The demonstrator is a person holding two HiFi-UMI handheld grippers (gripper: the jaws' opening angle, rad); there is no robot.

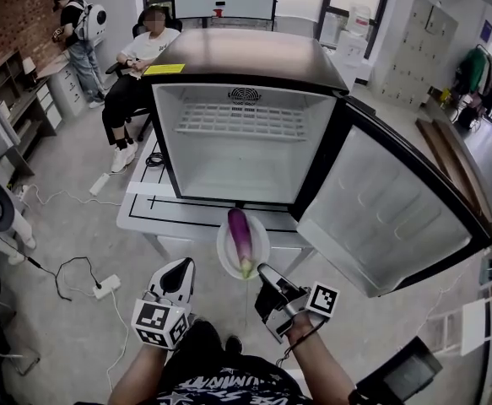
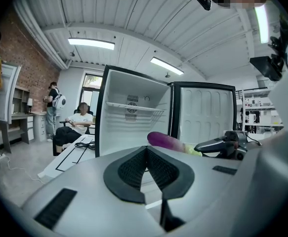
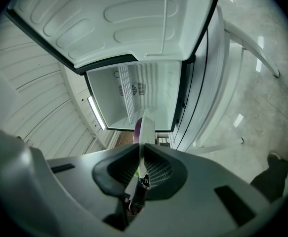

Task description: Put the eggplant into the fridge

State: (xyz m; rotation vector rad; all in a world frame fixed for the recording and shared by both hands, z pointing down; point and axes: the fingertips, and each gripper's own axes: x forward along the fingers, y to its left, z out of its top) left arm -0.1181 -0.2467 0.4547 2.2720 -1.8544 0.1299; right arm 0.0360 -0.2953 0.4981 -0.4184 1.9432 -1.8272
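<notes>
Right tongs (image 1: 264,270) pinching plate (image 1: 259,248) rim, eggplant (image 1: 240,234) aboard; left tongs (image 1: 181,268) closed, empty, alongside, before open fridge (image 1: 229,171).

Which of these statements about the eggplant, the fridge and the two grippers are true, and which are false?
1. The fridge has its door open. True.
2. The eggplant already lies inside the fridge. False: it lies on a white plate held in front of the fridge.
3. The right gripper is shut on the rim of the plate. True.
4. The left gripper holds the eggplant. False: its jaws are together with nothing between them.
5. A yellow sheet lies on top of the fridge. True.
</notes>
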